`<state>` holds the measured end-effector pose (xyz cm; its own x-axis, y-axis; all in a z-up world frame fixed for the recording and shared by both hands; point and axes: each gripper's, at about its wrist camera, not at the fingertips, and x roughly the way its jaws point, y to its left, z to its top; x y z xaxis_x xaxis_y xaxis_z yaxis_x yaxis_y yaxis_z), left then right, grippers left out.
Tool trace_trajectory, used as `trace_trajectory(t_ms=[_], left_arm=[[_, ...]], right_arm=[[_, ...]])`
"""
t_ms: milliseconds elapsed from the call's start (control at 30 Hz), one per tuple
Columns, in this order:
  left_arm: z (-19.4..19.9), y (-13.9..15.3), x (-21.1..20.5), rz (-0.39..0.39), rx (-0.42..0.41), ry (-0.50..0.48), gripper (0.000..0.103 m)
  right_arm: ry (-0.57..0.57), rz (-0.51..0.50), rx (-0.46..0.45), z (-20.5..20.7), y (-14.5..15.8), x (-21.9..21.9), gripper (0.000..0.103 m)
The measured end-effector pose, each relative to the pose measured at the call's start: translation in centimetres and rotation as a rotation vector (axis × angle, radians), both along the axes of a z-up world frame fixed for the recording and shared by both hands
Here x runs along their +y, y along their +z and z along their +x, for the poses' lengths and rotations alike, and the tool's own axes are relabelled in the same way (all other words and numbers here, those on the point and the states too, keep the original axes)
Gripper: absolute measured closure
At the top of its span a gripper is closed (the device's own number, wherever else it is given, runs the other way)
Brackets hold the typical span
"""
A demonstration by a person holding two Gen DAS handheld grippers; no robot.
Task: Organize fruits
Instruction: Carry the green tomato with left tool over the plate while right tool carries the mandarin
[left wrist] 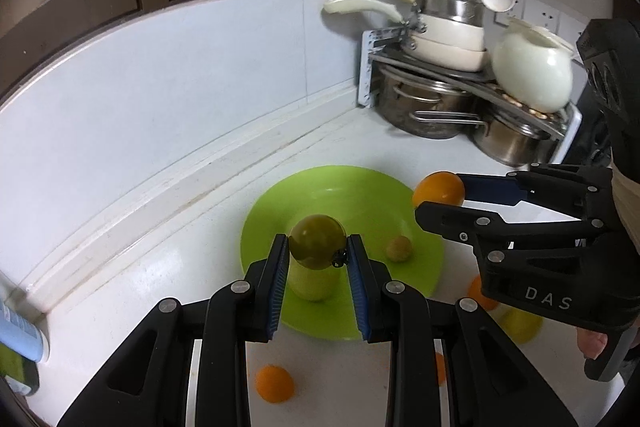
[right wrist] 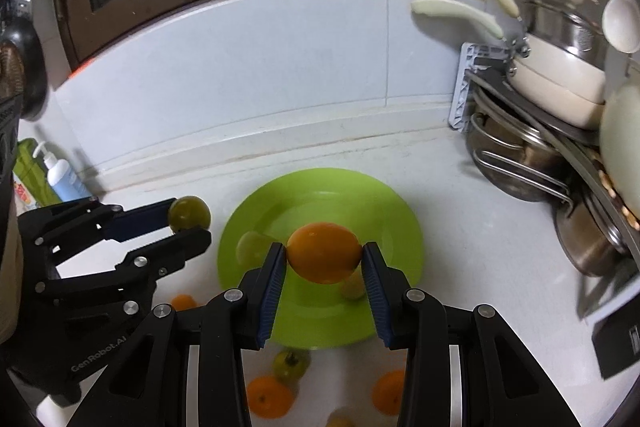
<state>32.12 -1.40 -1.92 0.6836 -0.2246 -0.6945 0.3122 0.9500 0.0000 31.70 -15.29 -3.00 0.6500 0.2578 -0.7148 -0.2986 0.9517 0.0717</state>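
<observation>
Green fruit [left wrist: 317, 242]: round, olive-green, glossy; was held clamped above the near part of a lime-green plate [left wrist: 360, 187]. Orange [right wrist: 324, 253]: round, was gripped above the plate's centre. On the plate were seen a pale green fruit [left wrist: 312, 283] and a small yellowish fruit [left wrist: 399, 248]. Further oranges [right wrist: 269, 397] and a stemmed green fruit [right wrist: 291, 363] lay on the white counter near the plate.

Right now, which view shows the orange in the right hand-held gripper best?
Right wrist view: the orange sits centered between the right hand-held gripper pads, whole outline visible, above the plate. The left wrist view shows it small at the side, partly hidden behind a finger.
</observation>
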Motion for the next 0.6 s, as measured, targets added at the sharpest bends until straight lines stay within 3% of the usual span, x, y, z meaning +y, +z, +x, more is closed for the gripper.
trace_trajectory(t_ms=[300,600], left_arm=[[4.8,-2.4,0.5,-0.007,0.088,-0.001,0.074],[8.1,-5.3,-0.5,0.043,0.159,-0.033,0.074]], right_arm=[[0.02,-0.028,0.076,4.9,-2.1,0.3,0.063],[0.026,-0.071,0.177,8.7,-5.0,0.3,0.063]])
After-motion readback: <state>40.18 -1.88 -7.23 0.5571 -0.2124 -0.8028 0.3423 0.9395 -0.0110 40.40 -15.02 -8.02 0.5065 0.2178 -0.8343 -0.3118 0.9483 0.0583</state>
